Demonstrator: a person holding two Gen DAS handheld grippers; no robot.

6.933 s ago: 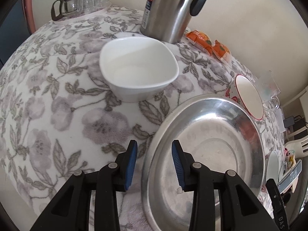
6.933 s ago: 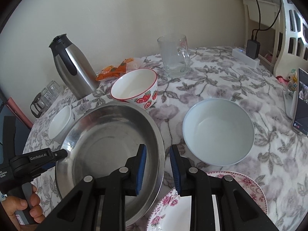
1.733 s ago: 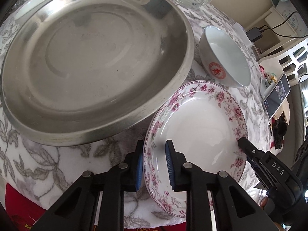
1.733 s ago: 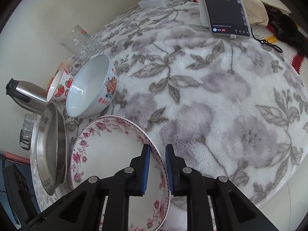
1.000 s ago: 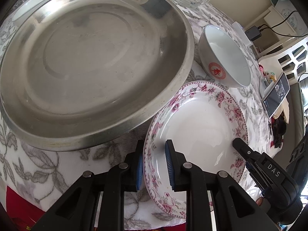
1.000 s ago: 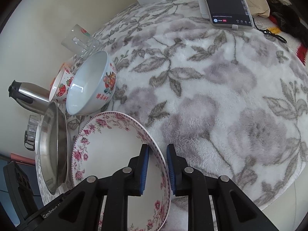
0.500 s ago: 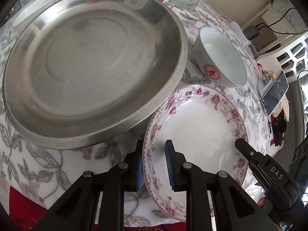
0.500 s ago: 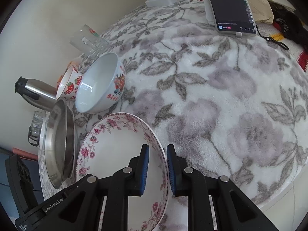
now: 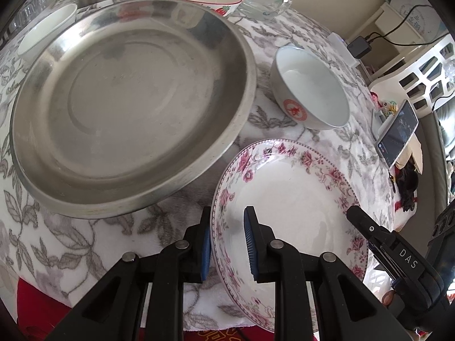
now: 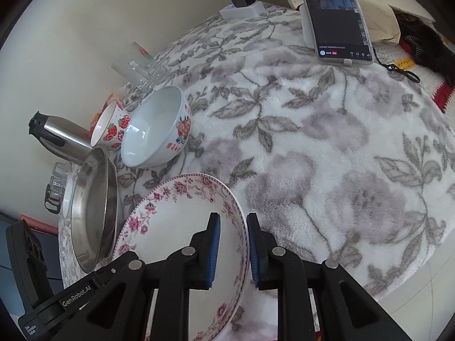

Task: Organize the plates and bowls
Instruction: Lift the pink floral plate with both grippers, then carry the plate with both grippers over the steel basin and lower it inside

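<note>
Rose-rimmed plate [image 9: 287, 199] (tilted) beside steel basin [image 9: 128, 99].

A plain cream wall [image 10: 119, 14] rises behind the table, whose top is covered by a fleecy white cloth with grey flowers and leaves [image 10: 327, 147]. Daylight falls softly across it. A white lattice-sided piece of furniture [image 9: 421, 68] stands beyond the table's far edge. Pale floor tiles [image 10: 423, 298] show below.

The left gripper [image 9: 227, 238] points steeply down, its blue pads clamped on the near-left rim of the flowered plate [image 9: 290, 199]. The right gripper [image 10: 233, 244] (also tilted down) clamps the opposite rim.
</note>
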